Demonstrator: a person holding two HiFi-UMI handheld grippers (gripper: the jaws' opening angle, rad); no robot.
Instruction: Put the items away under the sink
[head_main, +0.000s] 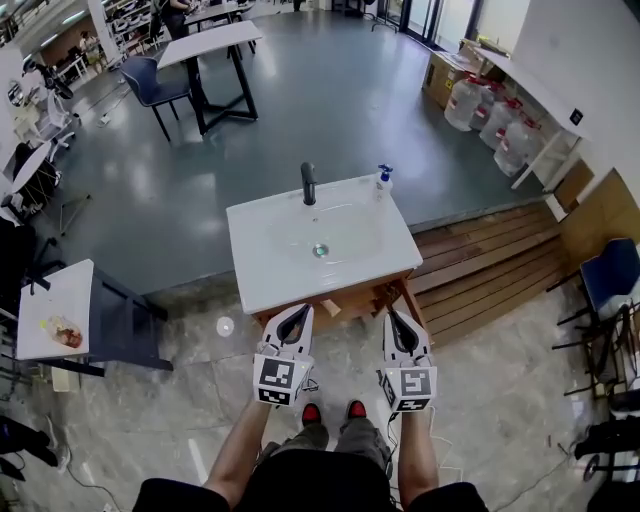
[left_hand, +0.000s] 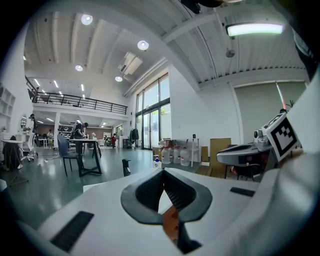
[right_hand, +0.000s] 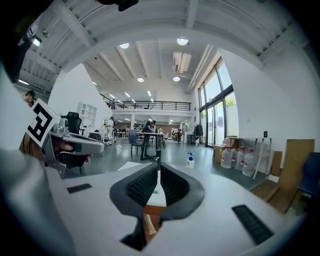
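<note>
Left tongs (head_main: 297, 312): we are holding them pressed together, empty, just before the sink (head_main: 262, 262).
Right tongs (head_main: 397, 317): likewise pressed together, empty.
Bottle (head_main: 384, 181): standing at the sink's far right corner.

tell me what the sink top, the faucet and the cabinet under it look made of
Sink top: white and smooth with a slight sheen, likely ceramic or a moulded stone-like resin. Faucet: dark, dull finish, probably coated metal, though it is too small to be sure. Cabinet: orange-brown with a wood look, likely wood or veneered board.
</note>
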